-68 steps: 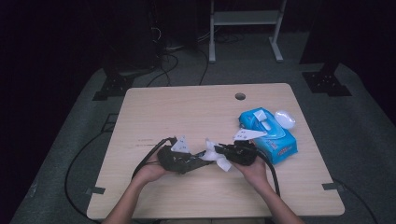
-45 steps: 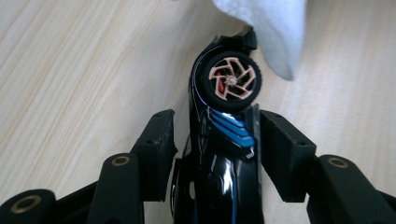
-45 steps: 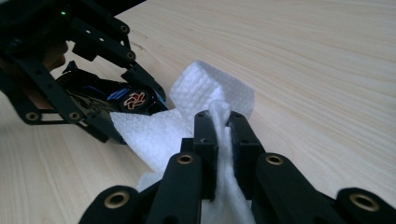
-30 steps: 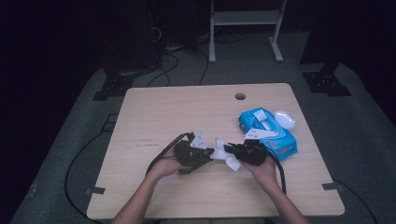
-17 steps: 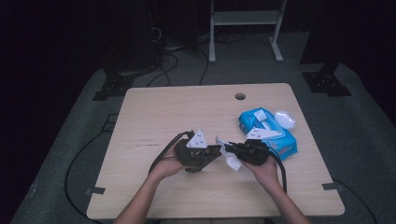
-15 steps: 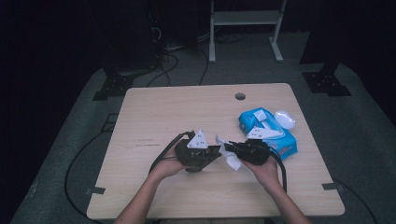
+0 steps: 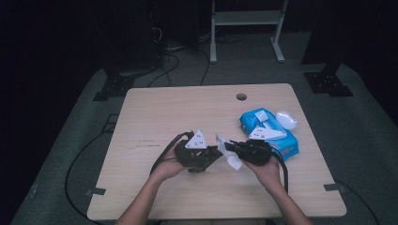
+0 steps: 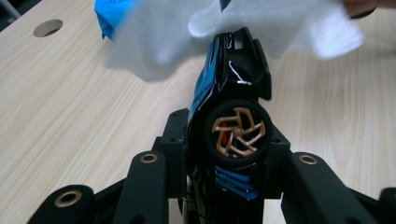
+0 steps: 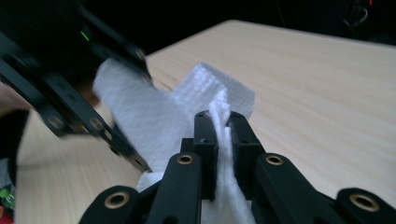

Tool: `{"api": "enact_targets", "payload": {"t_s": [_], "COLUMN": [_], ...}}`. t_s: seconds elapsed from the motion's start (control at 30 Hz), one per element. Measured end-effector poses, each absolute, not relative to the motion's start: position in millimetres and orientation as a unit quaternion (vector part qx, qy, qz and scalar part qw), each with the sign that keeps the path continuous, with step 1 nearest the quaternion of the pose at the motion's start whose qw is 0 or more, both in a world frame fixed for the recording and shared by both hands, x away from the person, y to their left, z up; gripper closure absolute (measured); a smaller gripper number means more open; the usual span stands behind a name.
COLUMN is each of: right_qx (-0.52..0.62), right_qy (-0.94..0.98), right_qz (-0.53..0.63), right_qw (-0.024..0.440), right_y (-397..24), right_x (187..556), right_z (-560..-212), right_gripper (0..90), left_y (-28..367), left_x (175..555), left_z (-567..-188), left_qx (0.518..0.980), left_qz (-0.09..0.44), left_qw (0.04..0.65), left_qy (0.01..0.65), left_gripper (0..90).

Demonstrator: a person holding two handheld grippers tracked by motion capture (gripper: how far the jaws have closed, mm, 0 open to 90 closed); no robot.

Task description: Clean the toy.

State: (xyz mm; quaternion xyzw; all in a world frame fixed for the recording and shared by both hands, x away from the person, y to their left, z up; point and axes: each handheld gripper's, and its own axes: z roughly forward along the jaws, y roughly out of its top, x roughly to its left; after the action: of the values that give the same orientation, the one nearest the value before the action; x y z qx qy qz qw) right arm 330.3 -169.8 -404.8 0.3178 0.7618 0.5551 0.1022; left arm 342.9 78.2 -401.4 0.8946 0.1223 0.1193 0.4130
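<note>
Glossy black-and-blue toy car (image 8: 233, 116), clamped in left gripper (image 8: 229, 154); crumpled embossed white wipe (image 9: 205, 93), pinched by right gripper (image 9: 219, 126), draped over its nose.

Both hands sit closer together now, shifted right toward the blue wipes pack (image 7: 268, 132). The left gripper (image 7: 213, 153), clamped on the toy car (image 8: 233, 121), sits with its grey plate tipped up. The white wipe (image 7: 231, 154) in the right gripper (image 7: 231, 146) is now squeezed in between the two grippers, less spread out.
</note>
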Motion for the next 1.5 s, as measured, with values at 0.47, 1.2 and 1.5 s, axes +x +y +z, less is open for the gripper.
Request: {"api": "enact_targets", "payload": {"t_s": [0.47, 1.2, 1.5], "right_qx": [0.318, 0.326, 0.274], "right_qy": [0.752, 0.759, 0.781], "right_qz": [0.569, 0.557, 0.548], "right_qw": [0.097, 0.088, 0.122], "right_y": [-170.2, -175.5, -155.7], "right_x": [329.4, 330.5, 315.4], "right_z": [-402.6, -406.4, -388.1], "right_gripper": [83.3, 83.2, 83.0], "left_y": [80.6, 65.8, 53.9], "left_x": [344.8, 344.4, 344.2], "left_z": [-403.8, -405.9, -406.2], "left_qx": [0.886, 0.895, 0.903], "left_qz": [0.113, 0.122, 0.130], "left_qw": [0.429, 0.412, 0.395], "left_qy": [0.132, 0.115, 0.106], "left_gripper": [63.1, 63.1, 63.3]}}
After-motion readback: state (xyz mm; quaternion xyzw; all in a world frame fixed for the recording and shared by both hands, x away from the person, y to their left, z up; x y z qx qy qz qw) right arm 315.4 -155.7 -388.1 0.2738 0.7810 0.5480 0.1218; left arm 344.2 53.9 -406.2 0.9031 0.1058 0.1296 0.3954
